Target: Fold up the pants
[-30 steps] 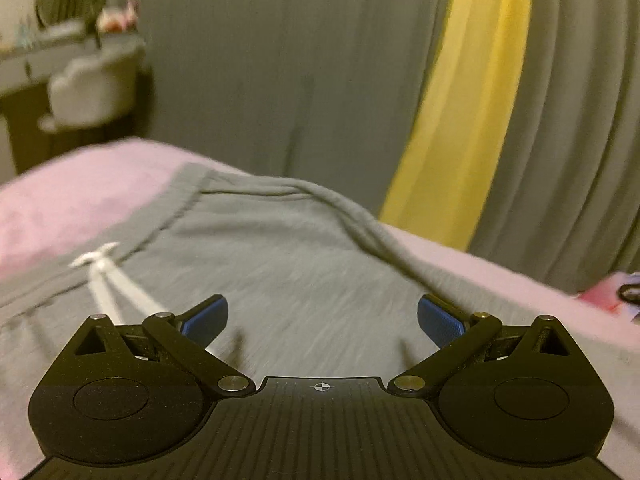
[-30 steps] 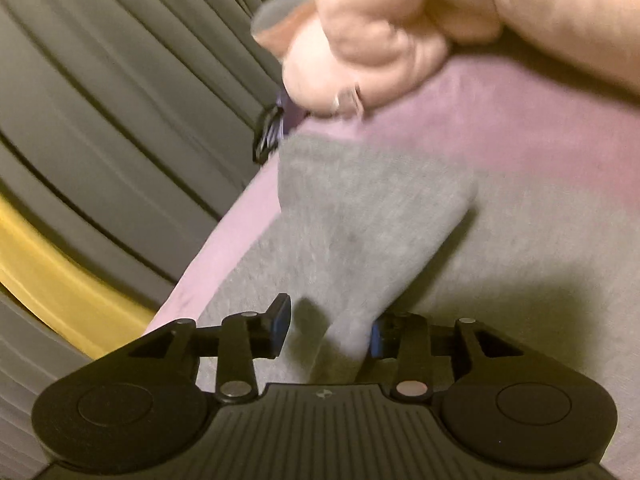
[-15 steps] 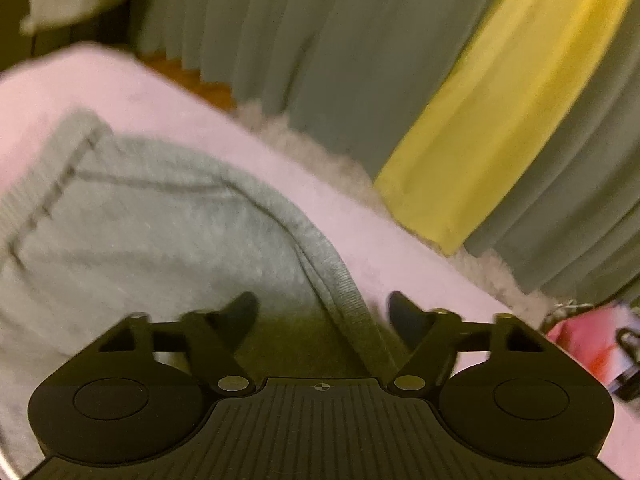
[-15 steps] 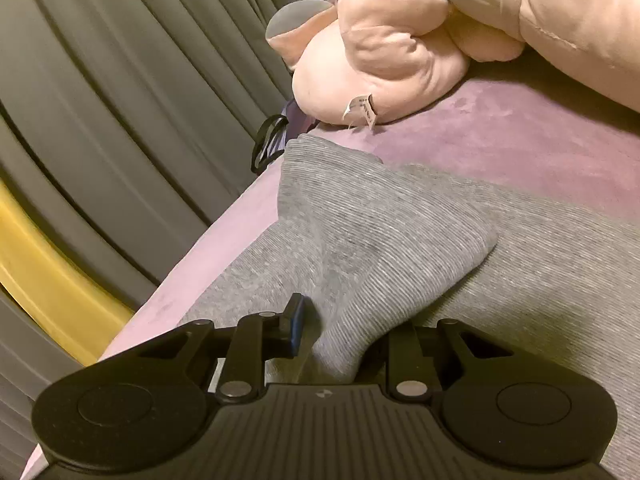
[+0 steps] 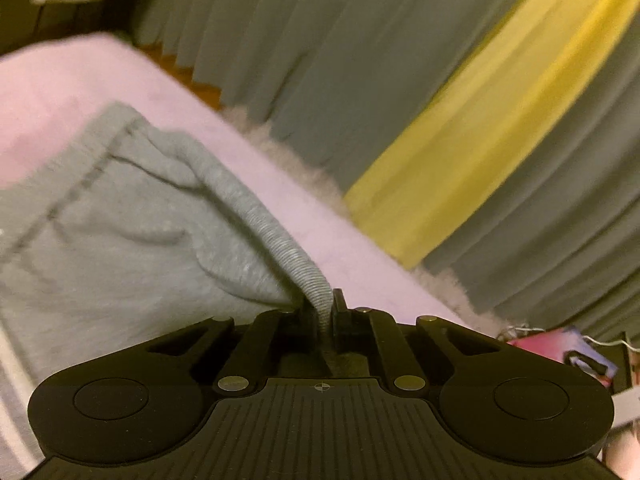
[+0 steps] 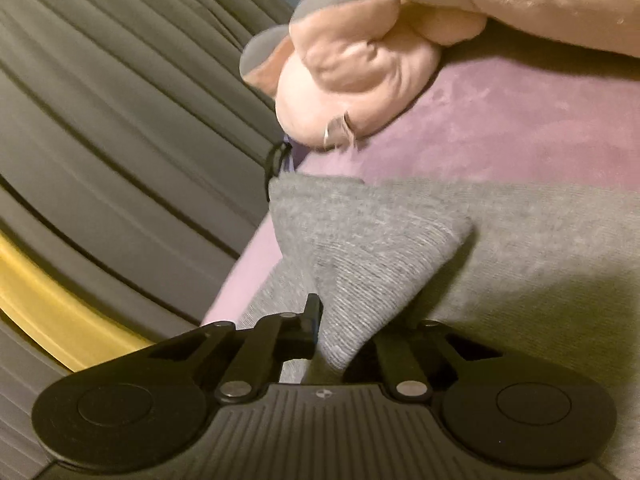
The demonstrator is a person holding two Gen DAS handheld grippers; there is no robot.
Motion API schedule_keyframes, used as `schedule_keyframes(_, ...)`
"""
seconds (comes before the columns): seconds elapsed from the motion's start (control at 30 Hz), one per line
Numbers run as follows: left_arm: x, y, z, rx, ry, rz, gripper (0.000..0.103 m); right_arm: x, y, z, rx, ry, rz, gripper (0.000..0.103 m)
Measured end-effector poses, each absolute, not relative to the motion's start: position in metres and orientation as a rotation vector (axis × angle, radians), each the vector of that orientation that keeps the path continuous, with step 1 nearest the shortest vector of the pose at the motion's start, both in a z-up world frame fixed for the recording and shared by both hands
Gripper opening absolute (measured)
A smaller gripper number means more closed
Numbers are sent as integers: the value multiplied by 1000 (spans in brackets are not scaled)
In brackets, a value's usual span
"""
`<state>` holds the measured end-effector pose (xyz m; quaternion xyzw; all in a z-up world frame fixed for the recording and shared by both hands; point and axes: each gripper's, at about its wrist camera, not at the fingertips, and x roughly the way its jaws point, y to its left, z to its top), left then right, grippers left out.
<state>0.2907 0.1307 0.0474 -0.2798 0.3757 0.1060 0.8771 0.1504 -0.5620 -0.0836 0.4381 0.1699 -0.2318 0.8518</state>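
Both hand-held grippers have just closed on pants (image 5: 120, 240); pads hidden.

My left camera sits just behind my left tool (image 5: 322, 312), looking forward and down along its fingers, very close over the grey pants (image 5: 120, 232) on the pink bed (image 5: 60, 80), toward the grey and yellow curtains (image 5: 360, 60). My right camera rides behind my right tool (image 6: 340, 320), equally close, tilted less steeply, facing a plush toy (image 6: 352, 64). Both views share the pants, the bed's edge and the curtains.
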Motion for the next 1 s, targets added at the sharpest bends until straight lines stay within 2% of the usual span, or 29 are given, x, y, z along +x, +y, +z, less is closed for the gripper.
schedule_keyframes(0.17,194,141,74,-599,675,169,7,123,-571,-63,1003,293,-445,5)
schedule_keyframes(0.37,80,142,48,-600,704,184,7,78,-590,-38,1086,233,-461,5)
schedule_keyframes(0.47,42,146,20,-680,764,219,7,57,-593,-34,1041,277,-513,5)
schedule_keyframes(0.6,36,158,-18,-722,863,273,11,50,-605,-40,1014,442,-585,5)
schedule_keyframes(0.63,37,161,-15,-748,862,289,14,50,-608,-44,1016,492,-602,5)
schedule_keyframes(0.67,38,166,-14,-776,846,309,27,49,-609,-48,1018,521,-607,6)
schedule_keyframes(0.7,42,171,-12,-792,820,320,49,50,-610,-51,1015,551,-599,9)
schedule_keyframes(0.77,45,175,-10,-791,764,378,72,49,-610,-57,1028,597,-590,11)
schedule_keyframes(0.83,51,186,-13,-799,735,408,73,49,-611,-60,1054,616,-559,22)
schedule_keyframes(0.87,59,190,-18,-821,737,420,73,52,-612,-62,1056,628,-539,31)
schedule_keyframes(0.9,63,198,-24,-853,742,423,71,55,-612,-63,1057,643,-524,35)
schedule_keyframes(0.93,66,205,-28,-886,741,430,68,58,-613,-64,1062,660,-505,35)
schedule_keyframes(1.0,69,215,-34,-937,736,436,52,62,-612,-63,1064,666,-471,35)
